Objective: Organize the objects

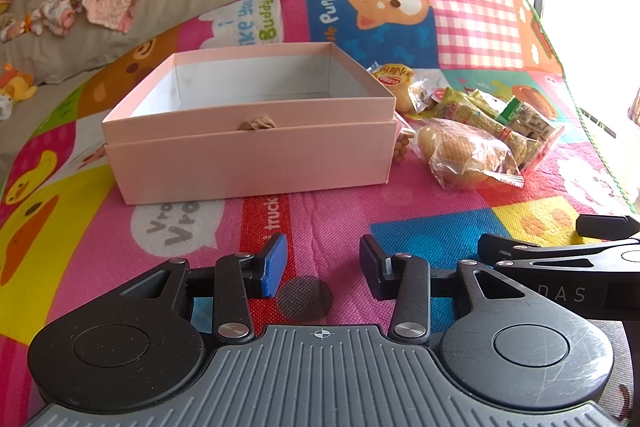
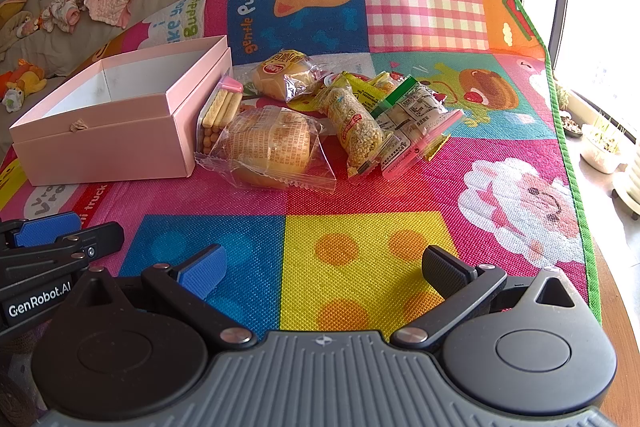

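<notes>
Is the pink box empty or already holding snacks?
Empty: the pink box shows only bare white floor; the snacks lie beside it.

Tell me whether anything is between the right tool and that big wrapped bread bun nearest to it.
Nothing visible is. The right tool is open above bare mat, and only mat lies between it and the wrapped bun. The pink box sits left of the bun, and the other snacks lie behind and right.
</notes>
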Demonstrator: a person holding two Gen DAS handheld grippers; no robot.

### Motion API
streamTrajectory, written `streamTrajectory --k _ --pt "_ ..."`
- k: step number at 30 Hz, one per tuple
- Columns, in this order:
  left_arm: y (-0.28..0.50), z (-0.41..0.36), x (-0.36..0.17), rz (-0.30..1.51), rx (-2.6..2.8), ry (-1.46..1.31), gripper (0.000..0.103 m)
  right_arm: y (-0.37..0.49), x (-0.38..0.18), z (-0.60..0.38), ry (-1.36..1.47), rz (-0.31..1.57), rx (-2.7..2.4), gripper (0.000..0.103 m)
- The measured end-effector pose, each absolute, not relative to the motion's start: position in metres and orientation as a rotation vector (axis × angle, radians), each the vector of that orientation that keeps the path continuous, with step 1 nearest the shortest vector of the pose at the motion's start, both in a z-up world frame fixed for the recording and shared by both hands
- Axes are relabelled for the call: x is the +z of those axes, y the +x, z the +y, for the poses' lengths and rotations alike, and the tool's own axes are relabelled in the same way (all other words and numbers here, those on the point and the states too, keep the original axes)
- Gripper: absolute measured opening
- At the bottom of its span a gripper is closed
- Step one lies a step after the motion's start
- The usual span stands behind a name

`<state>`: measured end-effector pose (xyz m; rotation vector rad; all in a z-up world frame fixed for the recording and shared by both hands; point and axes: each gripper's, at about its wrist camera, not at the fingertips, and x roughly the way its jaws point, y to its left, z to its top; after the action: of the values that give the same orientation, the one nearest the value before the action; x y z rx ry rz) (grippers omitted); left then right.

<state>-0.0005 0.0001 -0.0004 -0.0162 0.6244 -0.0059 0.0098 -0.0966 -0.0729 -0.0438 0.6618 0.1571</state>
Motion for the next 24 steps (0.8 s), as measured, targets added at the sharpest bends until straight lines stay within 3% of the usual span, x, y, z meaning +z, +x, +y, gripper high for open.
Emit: streamTrajectory --k 24 --pt "-0.0012 0.0001 -0.0005 0.624 -0.003 -0.009 0.046 0.0089 -0.0743 -0.096 -0.044 0.665 0.156 0.103"
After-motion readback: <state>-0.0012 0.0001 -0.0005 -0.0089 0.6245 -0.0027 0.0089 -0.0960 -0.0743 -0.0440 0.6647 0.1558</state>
